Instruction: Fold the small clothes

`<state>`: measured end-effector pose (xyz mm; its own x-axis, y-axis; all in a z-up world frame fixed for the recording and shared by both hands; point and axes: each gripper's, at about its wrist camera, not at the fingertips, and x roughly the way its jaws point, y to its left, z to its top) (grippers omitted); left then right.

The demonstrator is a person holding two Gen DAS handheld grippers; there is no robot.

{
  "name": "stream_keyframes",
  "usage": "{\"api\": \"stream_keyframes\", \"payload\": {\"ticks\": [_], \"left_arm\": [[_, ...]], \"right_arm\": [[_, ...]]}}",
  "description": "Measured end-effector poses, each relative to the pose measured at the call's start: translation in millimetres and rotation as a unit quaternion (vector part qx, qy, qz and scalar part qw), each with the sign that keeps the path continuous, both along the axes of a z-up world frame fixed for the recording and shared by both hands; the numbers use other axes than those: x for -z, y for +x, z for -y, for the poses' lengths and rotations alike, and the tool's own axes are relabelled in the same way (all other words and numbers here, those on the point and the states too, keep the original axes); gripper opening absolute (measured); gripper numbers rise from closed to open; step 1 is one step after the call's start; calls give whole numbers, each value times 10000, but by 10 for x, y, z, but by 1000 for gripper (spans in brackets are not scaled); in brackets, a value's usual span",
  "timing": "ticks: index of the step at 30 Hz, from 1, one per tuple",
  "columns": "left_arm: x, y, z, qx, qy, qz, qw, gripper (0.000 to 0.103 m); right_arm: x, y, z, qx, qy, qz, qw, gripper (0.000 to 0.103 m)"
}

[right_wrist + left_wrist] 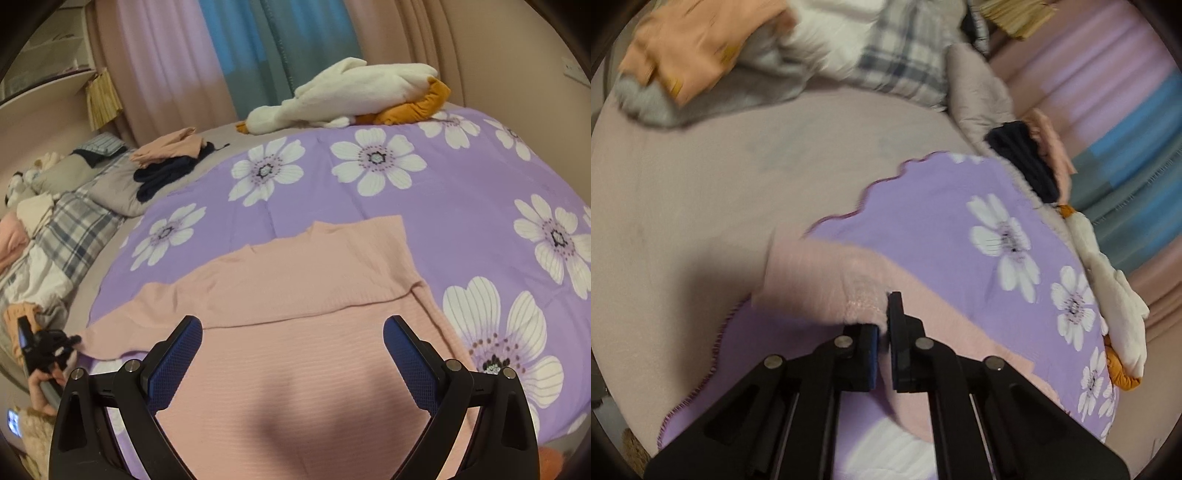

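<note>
My left claw (886, 325) is clamped on the sleeve cuff (864, 302) of the pink sweater (295, 295), I think; the view is blurred. My right claw (291, 354) hangs with jaws apart over the sweater body. The sleeve runs out to the left on the purple quilt (461, 192), so the fold goes rightward, across the body.

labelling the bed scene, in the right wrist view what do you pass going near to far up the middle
right gripper, fingers open → pink sweater lying flat → purple flowered blanket → white plush goose at the far edge → pink and blue curtains
</note>
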<state>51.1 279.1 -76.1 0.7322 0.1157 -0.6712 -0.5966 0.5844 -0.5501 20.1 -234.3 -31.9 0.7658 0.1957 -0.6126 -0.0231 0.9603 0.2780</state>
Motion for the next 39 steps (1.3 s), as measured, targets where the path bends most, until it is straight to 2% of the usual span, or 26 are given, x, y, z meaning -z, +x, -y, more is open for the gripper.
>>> {"api": "stream_keyframes", "payload": {"ticks": [4,8,10,17,25,31,34,35,38,39], "left_arm": [[-265,120,259,317,215,308,9988,3],[-546,292,664,814,601,577,9932,3],[-628,369,820,1038,645,646,9904,3],[-838,594,1573,2068,941,831,9703,3],[-697,744,2289,2920,1145,607,9476,3],[-469,778,2759,3566,1280,335,9248,3],[-322,776,2991,3911,1363,190,9100,3],[-241,775,3082,4084,1397,112,9020,3],[-34,788,3269,4389,1531,-140,8853,3],[27,786,3308,4440,1532,-210,8826,3]], "right_arm": [[44,8,61,106,25,-56,9999,98],[94,33,118,142,82,-152,9997,98],[112,38,140,146,109,-193,9996,98],[160,32,248,192,221,-231,9993,98],[193,20,388,325,318,-314,9985,98],[217,10,454,391,372,-326,9980,98],[242,18,487,406,414,-370,9976,98],[251,19,494,409,418,-385,9975,98],[278,30,508,419,429,-419,9973,98],[289,35,515,415,444,-447,9972,98]]}}
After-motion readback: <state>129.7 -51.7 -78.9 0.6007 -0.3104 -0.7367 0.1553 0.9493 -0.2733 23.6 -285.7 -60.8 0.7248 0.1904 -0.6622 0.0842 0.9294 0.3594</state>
